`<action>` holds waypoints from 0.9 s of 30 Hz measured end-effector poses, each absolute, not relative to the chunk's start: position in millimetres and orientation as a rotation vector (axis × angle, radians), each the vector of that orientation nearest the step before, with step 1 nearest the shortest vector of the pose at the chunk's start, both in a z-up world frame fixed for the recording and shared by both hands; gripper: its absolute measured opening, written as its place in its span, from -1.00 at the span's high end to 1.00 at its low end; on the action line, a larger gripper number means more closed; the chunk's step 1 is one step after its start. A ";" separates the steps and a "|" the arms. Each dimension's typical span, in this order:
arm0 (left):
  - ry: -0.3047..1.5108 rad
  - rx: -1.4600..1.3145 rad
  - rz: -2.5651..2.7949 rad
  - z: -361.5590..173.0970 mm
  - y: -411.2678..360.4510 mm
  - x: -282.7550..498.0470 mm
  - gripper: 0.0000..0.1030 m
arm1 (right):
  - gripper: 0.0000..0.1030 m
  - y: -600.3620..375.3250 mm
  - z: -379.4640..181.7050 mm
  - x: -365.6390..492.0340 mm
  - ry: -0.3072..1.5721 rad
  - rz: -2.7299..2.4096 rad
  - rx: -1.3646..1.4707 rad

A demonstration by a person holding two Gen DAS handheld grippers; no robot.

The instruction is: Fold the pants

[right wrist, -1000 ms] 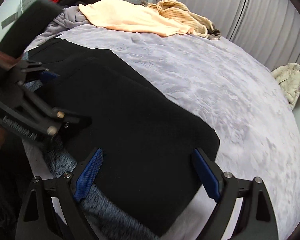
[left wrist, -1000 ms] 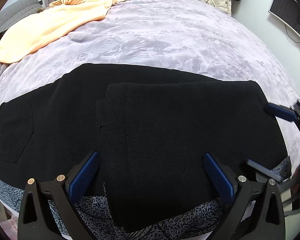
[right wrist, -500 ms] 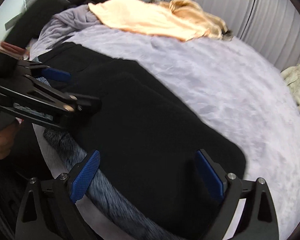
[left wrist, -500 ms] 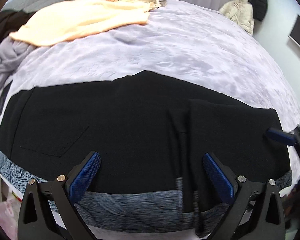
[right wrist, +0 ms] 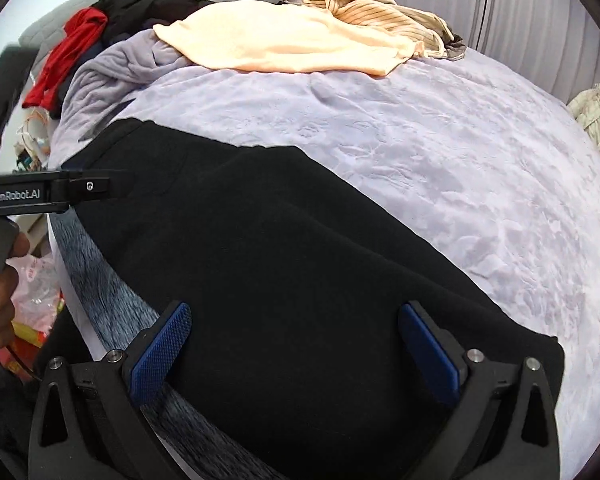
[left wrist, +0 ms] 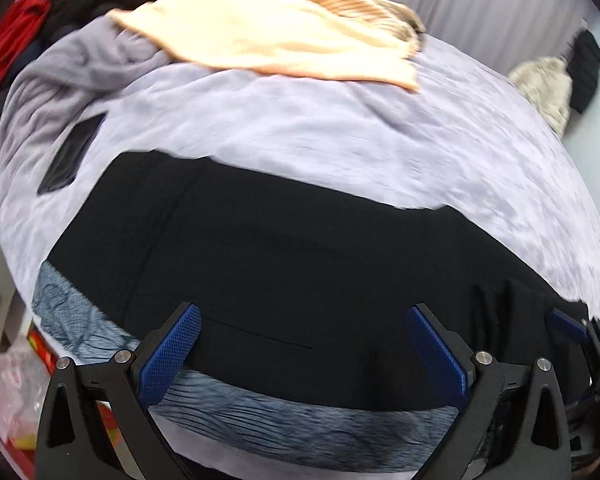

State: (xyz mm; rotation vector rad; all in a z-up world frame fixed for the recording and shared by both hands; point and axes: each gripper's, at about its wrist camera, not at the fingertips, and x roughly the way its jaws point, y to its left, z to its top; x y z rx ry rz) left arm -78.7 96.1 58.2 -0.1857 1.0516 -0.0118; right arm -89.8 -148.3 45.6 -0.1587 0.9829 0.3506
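Black pants [left wrist: 300, 248] lie folded along the near edge of the lilac bed cover [left wrist: 440, 152]. My left gripper [left wrist: 303, 316] hovers open over their near hem, with nothing between its blue pads. In the right wrist view the pants [right wrist: 280, 260] run from upper left to lower right. My right gripper [right wrist: 294, 312] stands wide above them, its jaws still opening, and the pads press on no cloth. A hand holds the left gripper's body [right wrist: 48, 192] at the left edge. One blue pad of the right gripper [left wrist: 568, 326] shows at the far right.
A peach garment [right wrist: 292, 48] and a striped one [right wrist: 384, 8] lie at the back of the bed, with red and black clothes [right wrist: 72, 48] by the headboard. A flat dark object [left wrist: 70, 156] rests on the cover. Grey patterned bedding [left wrist: 284, 420] hangs over the near edge. Plastic bags [left wrist: 8, 392] sit lower left.
Both grippers have slid left along the pants. The folded-over leg end has drifted to the right of the left wrist view. The right gripper's jaws have spread a little wider.
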 end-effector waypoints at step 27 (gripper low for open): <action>1.121 -0.256 0.071 26.1 244.3 -60.6 -1.00 | -1.00 30.7 33.9 42.2 1.092 0.845 -0.388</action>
